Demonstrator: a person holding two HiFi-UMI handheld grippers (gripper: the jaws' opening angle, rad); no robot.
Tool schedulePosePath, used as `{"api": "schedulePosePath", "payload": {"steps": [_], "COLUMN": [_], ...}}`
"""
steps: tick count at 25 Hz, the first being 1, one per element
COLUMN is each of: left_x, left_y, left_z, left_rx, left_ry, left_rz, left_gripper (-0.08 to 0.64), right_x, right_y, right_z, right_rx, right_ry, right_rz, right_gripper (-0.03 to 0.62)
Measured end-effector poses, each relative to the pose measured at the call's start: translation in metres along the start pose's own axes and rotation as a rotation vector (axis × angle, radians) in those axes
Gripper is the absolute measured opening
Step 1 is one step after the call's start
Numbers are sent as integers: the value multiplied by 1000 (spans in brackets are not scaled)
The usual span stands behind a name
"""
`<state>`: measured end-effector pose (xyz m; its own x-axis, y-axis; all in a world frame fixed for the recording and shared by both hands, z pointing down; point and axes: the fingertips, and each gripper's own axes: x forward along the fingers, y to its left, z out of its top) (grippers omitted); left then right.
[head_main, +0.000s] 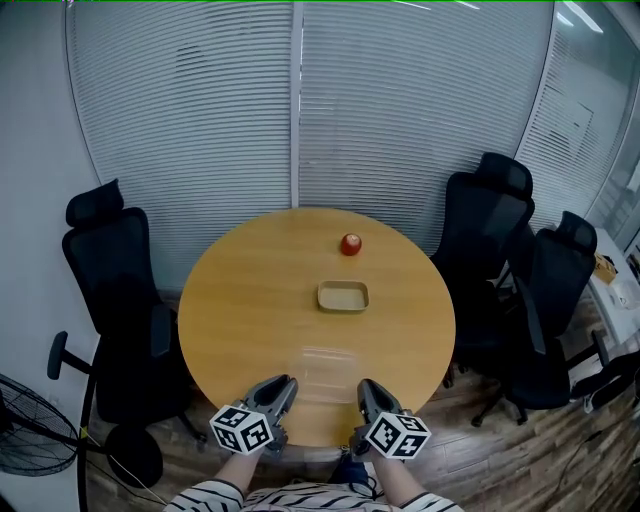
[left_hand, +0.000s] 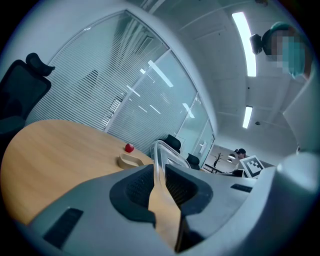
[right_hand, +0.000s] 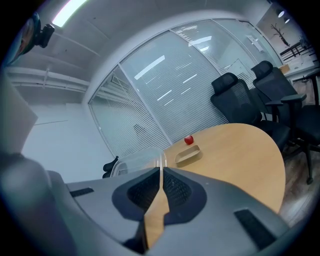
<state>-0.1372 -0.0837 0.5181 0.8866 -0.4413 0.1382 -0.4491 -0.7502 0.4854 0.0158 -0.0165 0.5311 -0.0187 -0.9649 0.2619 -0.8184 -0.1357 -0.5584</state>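
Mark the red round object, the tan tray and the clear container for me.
red round object (head_main: 350, 244), head view, middle of its top side.
tan tray (head_main: 343, 298), head view, bare floor inside its rim.
clear container (right_hand: 138, 160), right gripper view, see-through wall just beyond the jaws.

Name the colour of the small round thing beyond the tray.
The round thing is red, clearest in the head view.

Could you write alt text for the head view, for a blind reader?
From above: a left hand-held gripper and a right hand-held gripper each pinch a side of a clear container on a round wooden table. Beyond it lie a tan tray and a round red object; black chairs stand around.
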Motion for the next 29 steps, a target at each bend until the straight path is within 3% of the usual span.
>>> {"api": "schedulePosePath", "payload": {"steps": [29], "left_x": [-1], "left_y": [8], "left_z": [-3], "left_rx": [-30], "left_ry": [-4], "left_rz": [3], "left_gripper": [86], "right_x": [6], "right_y": [-1], "right_z": [-8], "right_rx": [14], "right_ry": [31], "right_rz": [-15], "right_gripper": [40]}}
